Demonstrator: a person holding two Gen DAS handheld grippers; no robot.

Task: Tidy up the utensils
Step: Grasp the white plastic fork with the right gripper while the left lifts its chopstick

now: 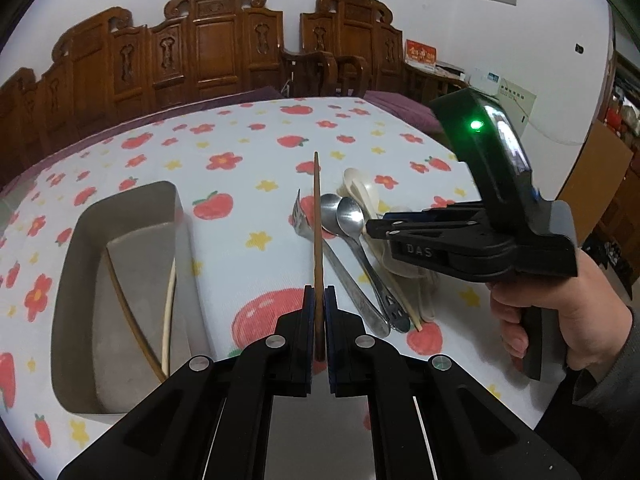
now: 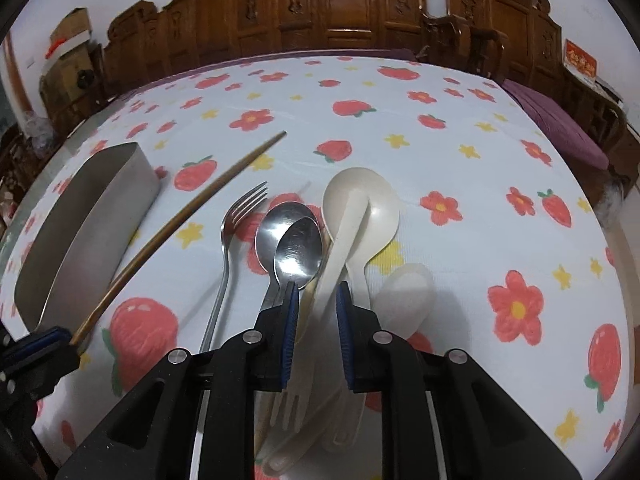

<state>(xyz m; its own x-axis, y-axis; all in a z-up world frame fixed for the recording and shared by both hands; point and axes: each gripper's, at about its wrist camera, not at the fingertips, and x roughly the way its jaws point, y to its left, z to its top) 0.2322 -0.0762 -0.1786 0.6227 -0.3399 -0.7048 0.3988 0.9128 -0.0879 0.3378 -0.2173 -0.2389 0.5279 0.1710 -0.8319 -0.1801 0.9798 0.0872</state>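
Clamped between your left tool's (image 1: 319, 300) pads, a brown chopstick (image 1: 317, 216) points straight ahead, raised above the surface (image 1: 240, 132). Left of it sits the grey tray (image 1: 120, 280). Your right tool (image 2: 316, 308) hangs released over the cream spoon's (image 2: 360, 208) handle, steel spoons (image 2: 298, 248) and fork (image 2: 236, 220) just left, your hand (image 1: 560, 312) gripping its handle upright.

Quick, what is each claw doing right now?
Left claw: closed on the brown chopstick.
Right claw: open, hovering over the pile of spoons, holding nothing.
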